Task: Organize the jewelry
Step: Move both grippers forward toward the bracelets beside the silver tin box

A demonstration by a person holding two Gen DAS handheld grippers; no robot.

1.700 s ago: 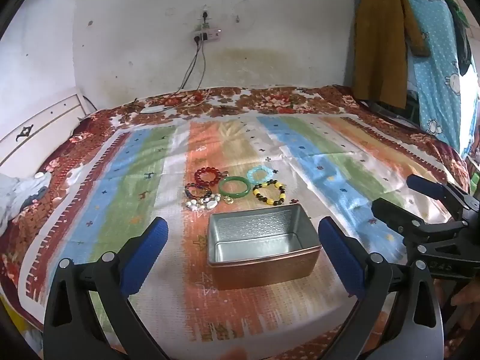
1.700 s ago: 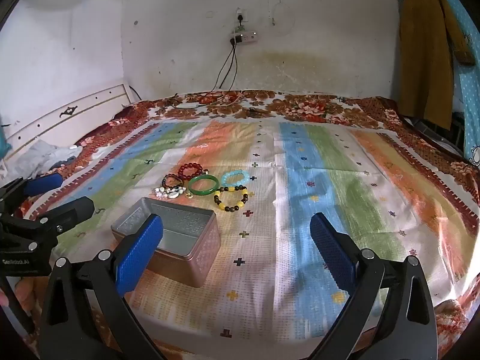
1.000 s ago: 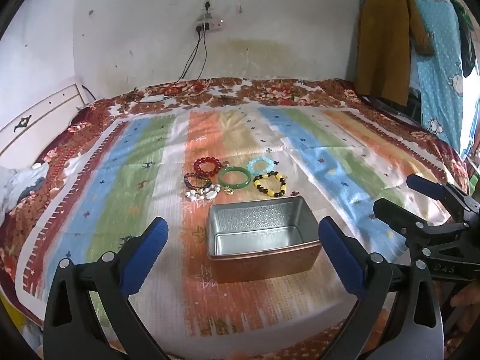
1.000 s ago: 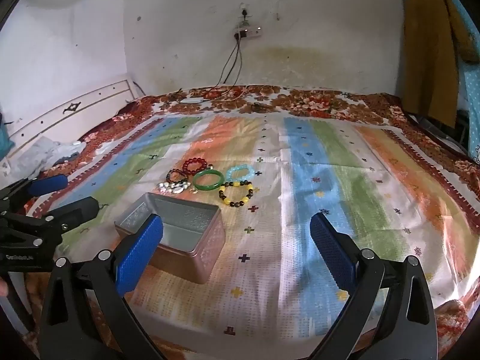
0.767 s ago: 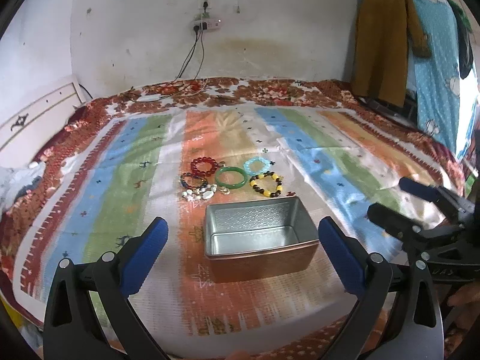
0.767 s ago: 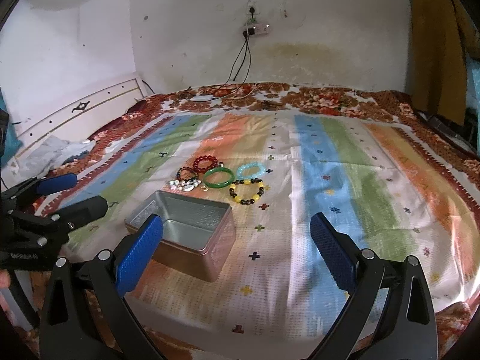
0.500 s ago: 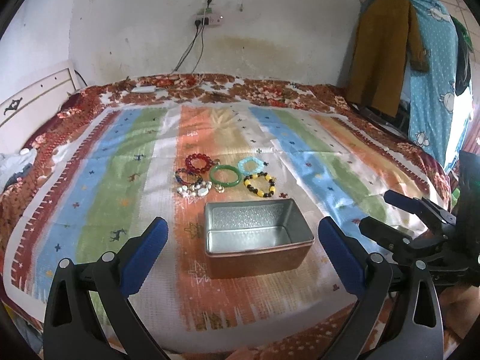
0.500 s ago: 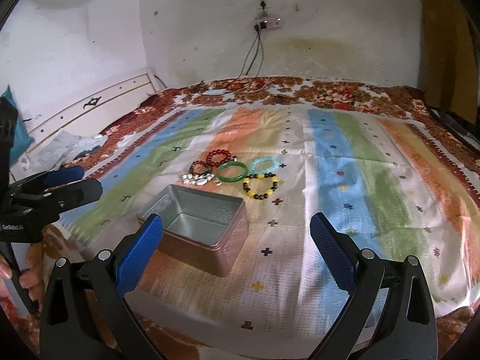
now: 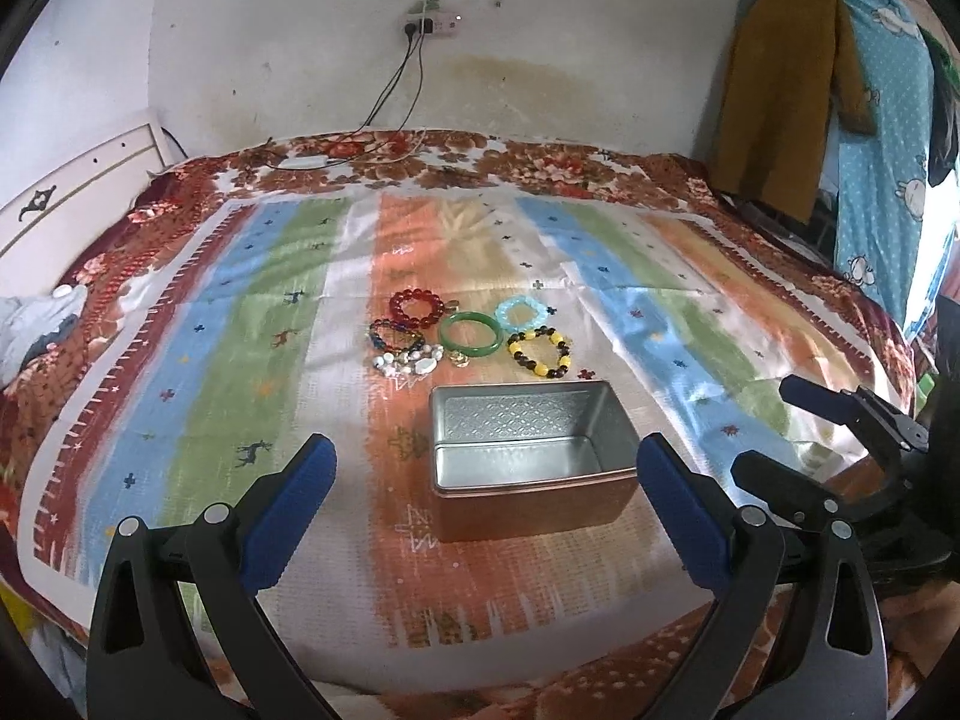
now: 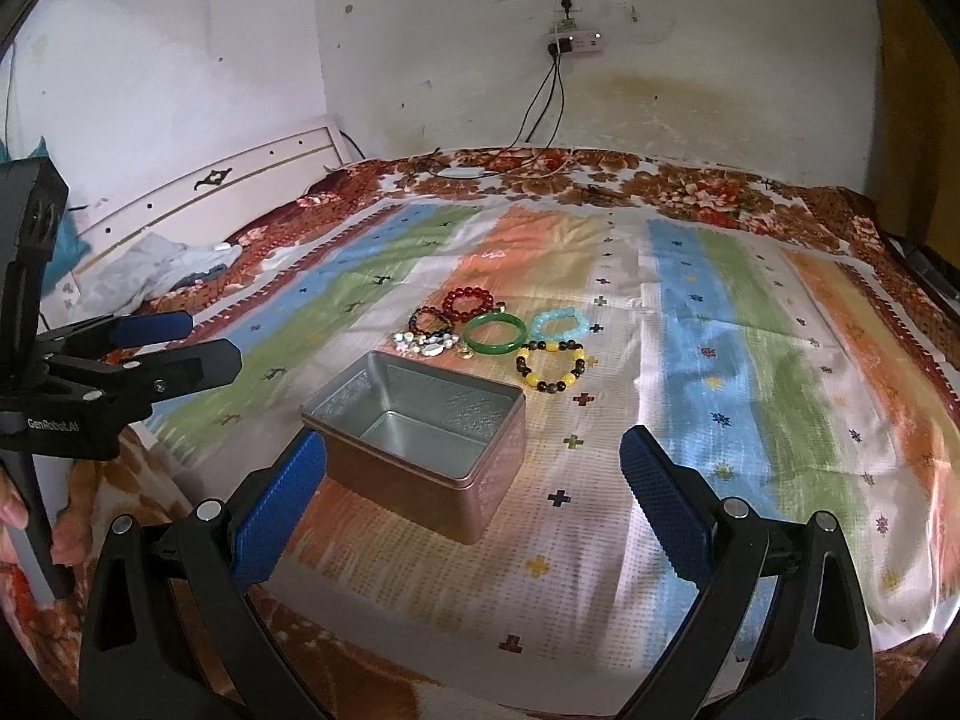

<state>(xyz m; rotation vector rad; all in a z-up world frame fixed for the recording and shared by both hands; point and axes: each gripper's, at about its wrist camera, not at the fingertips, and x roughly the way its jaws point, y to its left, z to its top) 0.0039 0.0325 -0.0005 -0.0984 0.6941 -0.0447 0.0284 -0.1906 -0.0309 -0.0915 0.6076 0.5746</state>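
Two grippers up, both spread wide, nothing between the blue pads. Left gripper framing the metal tin low in the centre of its own view; right gripper aimed further over, with the tin sitting at lower centre-left, close by its left pad.

Only in the left wrist view: a brown garment and a blue dotted cloth hanging at upper right, plus the right gripper seen side-on at the right edge, apart from the tin. Only in the right wrist view: the left gripper side-on at the left edge, a white headboard at upper left, crumpled grey cloth below it.

Count on the striped bedspread: one tin, open, empty, shiny inside, copper outside. Six bracelets clustered just above the tin in frame, apart from it: red beaded bracelet, dark multicoloured beaded bracelet, white shell bracelet, green bangle, pale blue beaded bracelet, yellow-and-brown beaded bracelet. One small gold-coloured piece just below the bangle, too small to make out.

One wall socket strip at top centre, cables trailing down to the bed.
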